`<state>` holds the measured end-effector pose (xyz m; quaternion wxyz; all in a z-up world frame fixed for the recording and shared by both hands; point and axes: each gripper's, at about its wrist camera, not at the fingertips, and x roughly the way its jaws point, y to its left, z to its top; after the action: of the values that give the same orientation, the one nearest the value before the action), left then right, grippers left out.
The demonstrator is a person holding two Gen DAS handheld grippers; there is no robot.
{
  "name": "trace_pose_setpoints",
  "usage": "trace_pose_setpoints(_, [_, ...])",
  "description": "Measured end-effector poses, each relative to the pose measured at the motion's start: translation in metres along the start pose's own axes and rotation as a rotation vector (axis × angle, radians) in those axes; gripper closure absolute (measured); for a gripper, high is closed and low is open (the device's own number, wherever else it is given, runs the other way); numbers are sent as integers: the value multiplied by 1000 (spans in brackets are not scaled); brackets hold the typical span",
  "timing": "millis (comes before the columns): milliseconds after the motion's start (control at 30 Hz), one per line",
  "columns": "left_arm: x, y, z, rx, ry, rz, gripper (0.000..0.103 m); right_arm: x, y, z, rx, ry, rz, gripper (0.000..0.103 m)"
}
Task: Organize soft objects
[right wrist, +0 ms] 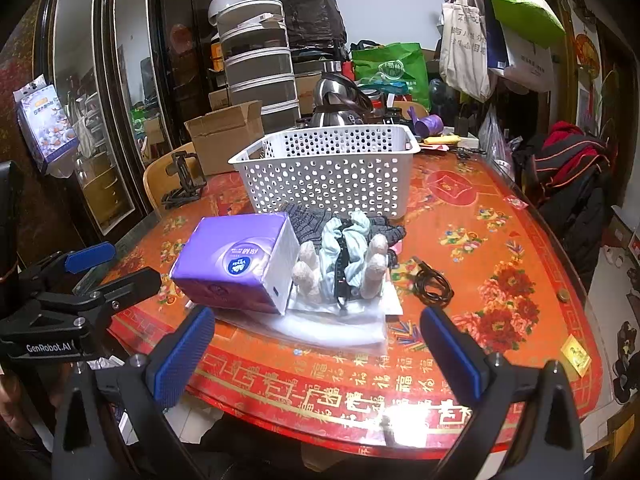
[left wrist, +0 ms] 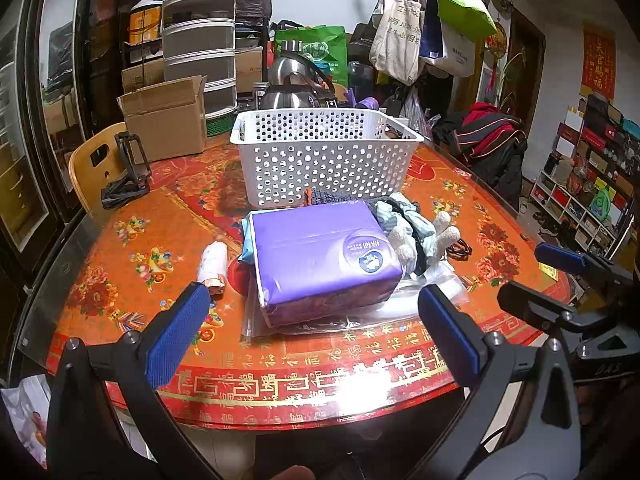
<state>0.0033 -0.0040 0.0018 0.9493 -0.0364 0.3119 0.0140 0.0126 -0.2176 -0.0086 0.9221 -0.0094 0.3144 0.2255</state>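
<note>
Red patterned desk (left wrist: 120,280) carries a white perforated plastic basket (left wrist: 324,156); just before it lie a purple tissue pack (left wrist: 320,256), pale blue cloth (right wrist: 352,240), possibly a scrunchie, and grey knit gloves (right wrist: 312,216). Left tongs (left wrist: 312,328) and right tongs (right wrist: 320,344) gape wide, empty.

Open cardboard box (left wrist: 164,118) at table's (left wrist: 120,280) far left; steel kettle (left wrist: 294,86) behind; black folding stand (left wrist: 128,172) near left edge; coiled black cable (right wrist: 432,284) on right; tote bags (left wrist: 400,28) hang on wall; stacked round containers (left wrist: 200,36) at back
</note>
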Motion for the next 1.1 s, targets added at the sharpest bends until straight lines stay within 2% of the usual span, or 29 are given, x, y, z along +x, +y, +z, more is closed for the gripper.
trace_pose_setpoints(1100, [2, 0, 0, -2, 1, 0, 0, 7, -3, -8, 9, 14, 2, 1])
